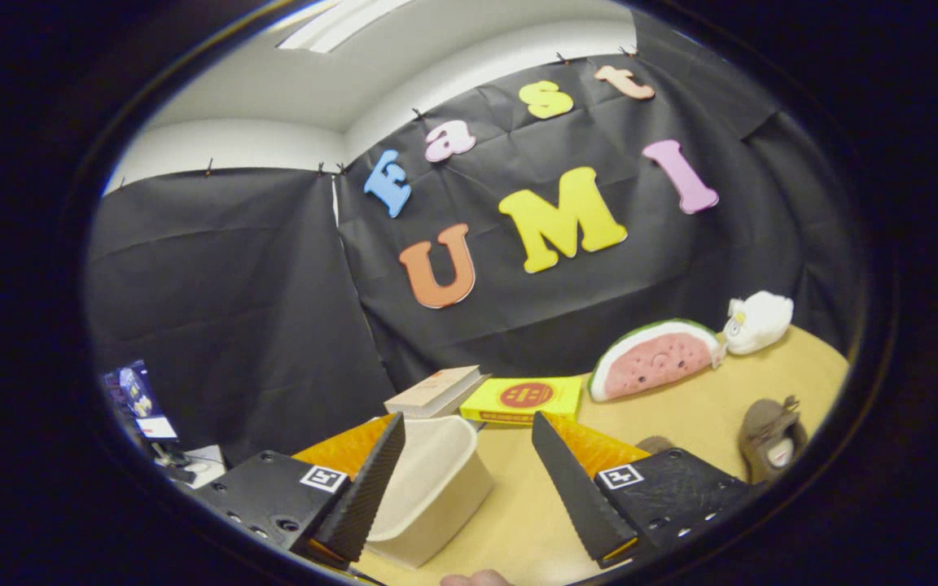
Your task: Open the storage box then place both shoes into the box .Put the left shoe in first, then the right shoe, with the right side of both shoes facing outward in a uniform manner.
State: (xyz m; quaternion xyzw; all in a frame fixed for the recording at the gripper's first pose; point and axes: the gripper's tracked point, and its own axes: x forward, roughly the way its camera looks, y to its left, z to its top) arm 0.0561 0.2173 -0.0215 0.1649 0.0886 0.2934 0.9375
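Observation:
My gripper [467, 419] is open and raised above the wooden table [705, 415], with nothing between its fingers. A cream storage box [436, 480] sits just ahead, between the fingers and partly behind the left one; its hollow inside shows from above. A brown shoe [770, 439] lies to the right, beyond the right finger. A second brown shape [655, 443], likely the other shoe, peeks out behind the right finger and is mostly hidden.
Beyond the box lie a tan book [436, 391] and a yellow book [526, 399]. A watermelon plush [655, 358] and a white plush [758, 321] stand at the back right by the black cloth wall. A monitor [139, 403] sits off to the left.

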